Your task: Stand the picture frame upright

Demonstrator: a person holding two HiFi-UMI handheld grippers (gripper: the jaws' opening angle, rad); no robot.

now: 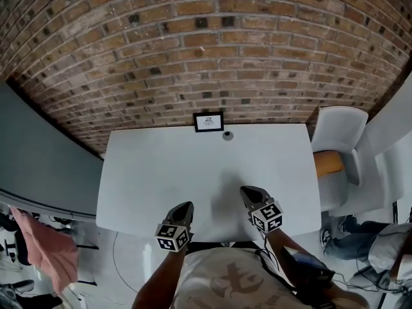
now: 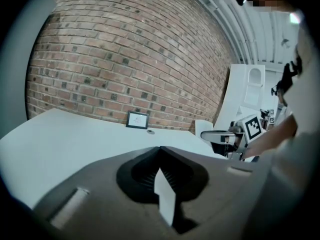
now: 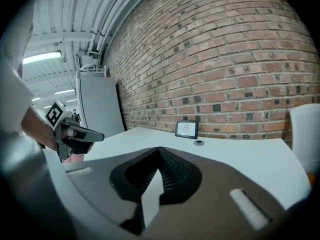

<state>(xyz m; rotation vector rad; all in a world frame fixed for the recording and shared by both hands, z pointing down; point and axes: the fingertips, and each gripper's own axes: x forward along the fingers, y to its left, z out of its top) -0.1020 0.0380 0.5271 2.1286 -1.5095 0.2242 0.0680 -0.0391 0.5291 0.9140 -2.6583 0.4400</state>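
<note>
Facing the person from the worktop's [image 1: 161, 172] far edge, the picture frame [image 1: 208, 121] already looks upright, well ahead of the left gripper [image 1: 190, 203] and right gripper [image 1: 243, 188], both clenched on nothing, the right slightly nearer.

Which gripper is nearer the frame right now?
Right, slightly. The right gripper is over the table, short and to the right of the frame; the left gripper hangs farther back at the near edge, left of it.

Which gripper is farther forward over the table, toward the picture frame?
The right gripper; the left gripper hangs back nearer the table's front edge.
</note>
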